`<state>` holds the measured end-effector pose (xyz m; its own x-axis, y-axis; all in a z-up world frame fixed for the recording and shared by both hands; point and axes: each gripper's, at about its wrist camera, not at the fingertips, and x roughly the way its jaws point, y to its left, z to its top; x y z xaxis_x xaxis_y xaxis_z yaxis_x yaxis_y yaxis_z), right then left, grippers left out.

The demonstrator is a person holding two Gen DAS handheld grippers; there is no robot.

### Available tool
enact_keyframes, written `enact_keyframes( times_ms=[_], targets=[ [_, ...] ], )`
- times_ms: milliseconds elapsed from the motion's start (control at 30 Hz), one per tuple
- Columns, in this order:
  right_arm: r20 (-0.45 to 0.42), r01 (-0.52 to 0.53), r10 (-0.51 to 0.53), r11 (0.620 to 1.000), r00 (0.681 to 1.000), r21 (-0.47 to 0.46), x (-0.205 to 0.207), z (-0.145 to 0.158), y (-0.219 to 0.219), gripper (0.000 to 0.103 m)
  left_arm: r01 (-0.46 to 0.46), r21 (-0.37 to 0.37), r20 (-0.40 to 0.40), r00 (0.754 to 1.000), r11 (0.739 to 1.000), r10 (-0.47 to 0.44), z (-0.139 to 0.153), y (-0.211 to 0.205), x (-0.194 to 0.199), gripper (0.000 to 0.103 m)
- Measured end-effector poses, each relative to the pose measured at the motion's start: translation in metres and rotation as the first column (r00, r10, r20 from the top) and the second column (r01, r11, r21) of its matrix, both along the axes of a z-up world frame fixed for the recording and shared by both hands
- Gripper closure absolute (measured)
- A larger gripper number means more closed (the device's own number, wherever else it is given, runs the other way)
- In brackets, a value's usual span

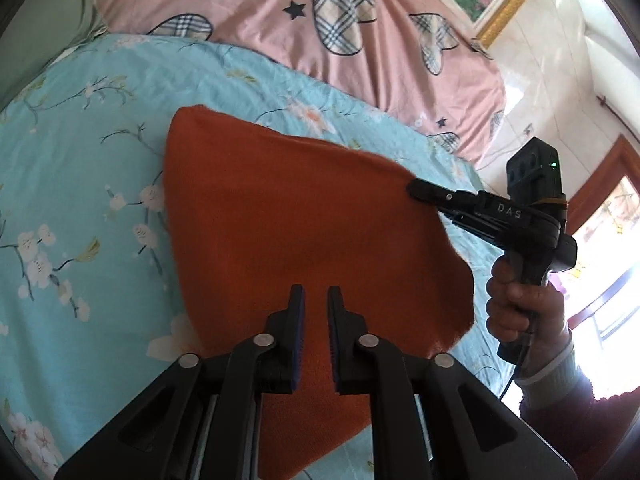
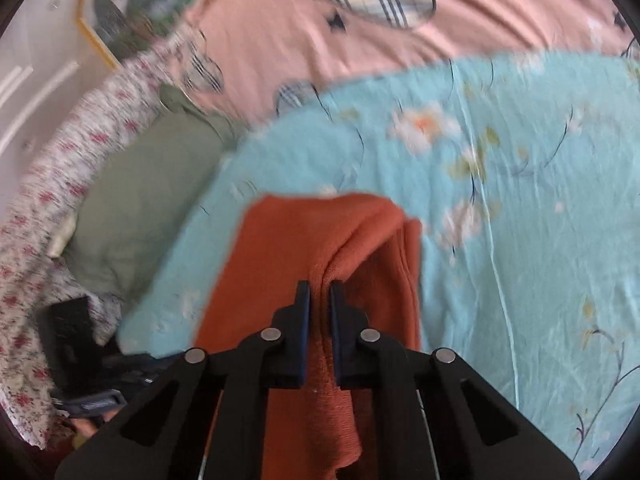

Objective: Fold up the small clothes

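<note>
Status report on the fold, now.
Right tongs shut on rust-orange knit cloth, corner lifted. Left tongs over cloth, grip unclear. Nothing blocking on blue floral bedsheet.

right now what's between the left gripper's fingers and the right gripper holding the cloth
Only the orange cloth spans from the left gripper to the right gripper pinching its edge, seen in the left wrist view.
</note>
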<state>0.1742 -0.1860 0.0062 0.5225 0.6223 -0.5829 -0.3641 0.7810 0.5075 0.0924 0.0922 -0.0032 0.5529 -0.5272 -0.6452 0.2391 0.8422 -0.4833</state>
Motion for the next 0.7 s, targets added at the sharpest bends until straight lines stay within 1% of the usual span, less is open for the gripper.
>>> enact_keyframes(
  times_ms=[33,67,133,167,267,333,433,500,600,667,700],
  targets=[
    [0.002,0.022,-0.022,1.000,1.000,-0.012,-0.002,-0.001,-0.003,0.093,0.003,0.010,-0.008,1.000,1.000,-0.003,-0.003,-0.002,0.001,0.087],
    [-0.026,0.046,-0.047,0.998,0.999,-0.037,0.001,-0.013,-0.009,0.093,0.003,0.036,-0.027,1.000,0.999,-0.002,-0.010,-0.005,0.002,0.087],
    [-0.113,0.071,-0.075,0.997,0.991,-0.044,0.008,-0.042,-0.018,0.093,0.008,0.065,-0.053,0.999,0.998,-0.004,-0.020,-0.011,0.004,0.087],
    [-0.141,0.077,-0.083,0.996,0.987,-0.045,0.010,-0.055,-0.021,0.093,0.007,0.081,-0.063,0.998,0.997,-0.002,-0.026,-0.013,0.003,0.087],
    [-0.171,0.091,-0.099,0.994,0.980,-0.053,0.010,-0.076,-0.023,0.093,-0.004,0.067,-0.068,0.998,0.998,0.009,-0.035,-0.014,-0.003,0.088],
    [-0.173,0.101,-0.108,0.994,0.979,-0.047,0.011,-0.079,-0.023,0.093,-0.017,0.058,-0.069,0.997,0.998,0.021,-0.038,-0.013,-0.004,0.088],
    [-0.163,0.094,-0.107,0.992,0.981,-0.085,0.011,-0.078,-0.016,0.093,-0.031,0.031,-0.081,0.996,0.999,0.034,-0.042,-0.011,-0.003,0.089],
    [-0.157,0.093,-0.109,0.990,0.982,-0.108,0.010,-0.078,-0.015,0.093,-0.041,0.034,-0.085,0.995,0.999,0.044,-0.044,-0.009,-0.003,0.092],
    [-0.169,0.108,-0.121,0.990,0.978,-0.088,0.007,-0.077,-0.020,0.091,-0.052,0.025,-0.091,0.994,0.998,0.054,-0.044,-0.009,-0.001,0.091],
    [-0.170,0.123,-0.135,0.989,0.976,-0.076,0.005,-0.070,-0.024,0.090,-0.051,0.033,-0.090,0.994,0.998,0.054,-0.043,-0.010,-0.001,0.091],
    [-0.147,0.134,-0.146,0.987,0.978,-0.083,0.000,-0.060,-0.024,0.089,-0.051,0.039,-0.088,0.995,0.998,0.054,-0.043,-0.011,-0.002,0.091]
  ],
)
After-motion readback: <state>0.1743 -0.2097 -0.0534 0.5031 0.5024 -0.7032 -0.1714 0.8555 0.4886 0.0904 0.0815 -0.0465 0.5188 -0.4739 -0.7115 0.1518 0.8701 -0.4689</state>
